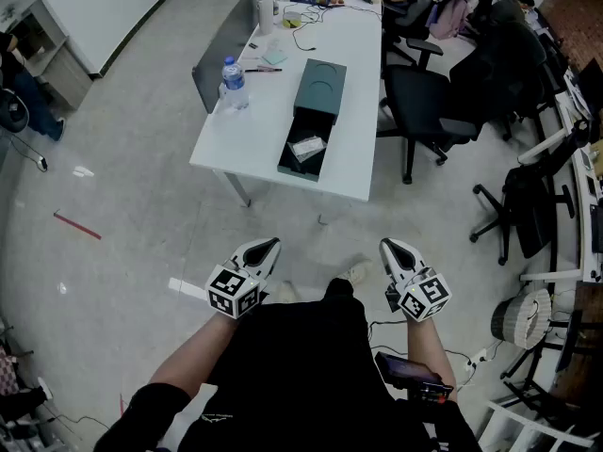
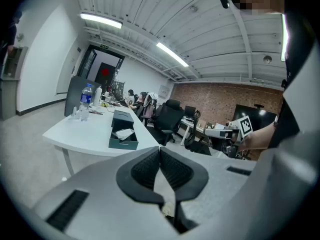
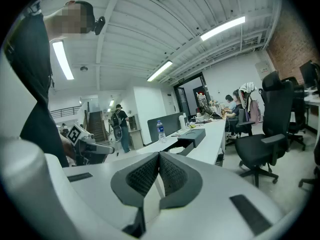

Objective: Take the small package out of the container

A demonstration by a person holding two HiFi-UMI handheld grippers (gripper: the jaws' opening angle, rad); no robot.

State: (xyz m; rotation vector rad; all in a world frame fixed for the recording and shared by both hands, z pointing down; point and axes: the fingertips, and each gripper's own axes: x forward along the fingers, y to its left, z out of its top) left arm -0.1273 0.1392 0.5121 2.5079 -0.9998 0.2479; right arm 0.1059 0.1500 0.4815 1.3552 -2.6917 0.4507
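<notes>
A dark green container lies on the white table, its drawer part pulled out toward me. The small white package rests in that open part. Both grippers hang low by my body, well short of the table. My left gripper is shut with nothing in it, and my right gripper is shut and empty too. In the left gripper view the closed jaws point at the container and the package. The right gripper view has its closed jaws below the container.
A water bottle stands at the table's left edge. Cups and clutter fill its far end. Black office chairs crowd the table's right side. Bare floor lies between me and the table; a cable and power strip lie at my right.
</notes>
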